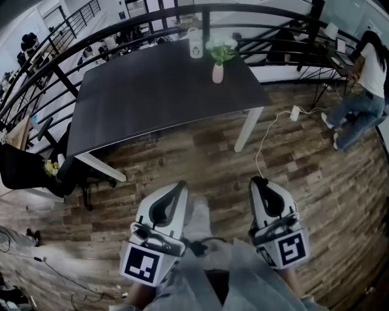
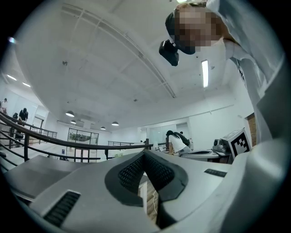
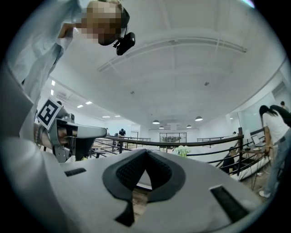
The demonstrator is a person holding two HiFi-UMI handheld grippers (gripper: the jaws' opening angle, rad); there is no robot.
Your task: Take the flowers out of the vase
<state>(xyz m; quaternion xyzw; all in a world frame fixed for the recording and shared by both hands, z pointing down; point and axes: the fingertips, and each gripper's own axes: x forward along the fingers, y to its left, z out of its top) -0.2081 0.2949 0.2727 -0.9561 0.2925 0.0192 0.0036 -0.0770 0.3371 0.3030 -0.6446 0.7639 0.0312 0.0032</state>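
Observation:
White flowers (image 1: 220,50) stand in a small pink vase (image 1: 217,73) near the far edge of a dark table (image 1: 152,97). In the right gripper view the flowers (image 3: 183,150) show small and far off, just past the jaw tips. My left gripper (image 1: 181,184) and my right gripper (image 1: 258,180) are held low over the wooden floor, well short of the table, and point toward it. Both are shut with nothing between their jaws, as the left gripper (image 2: 144,152) and right gripper (image 3: 145,151) show in their own views.
A white mug (image 1: 196,44) sits beside the vase. A black railing (image 1: 255,12) curves behind the table. A black chair (image 1: 24,170) stands at the left. A white cable with a power strip (image 1: 294,113) lies on the floor. A person (image 1: 364,91) bends over at the right.

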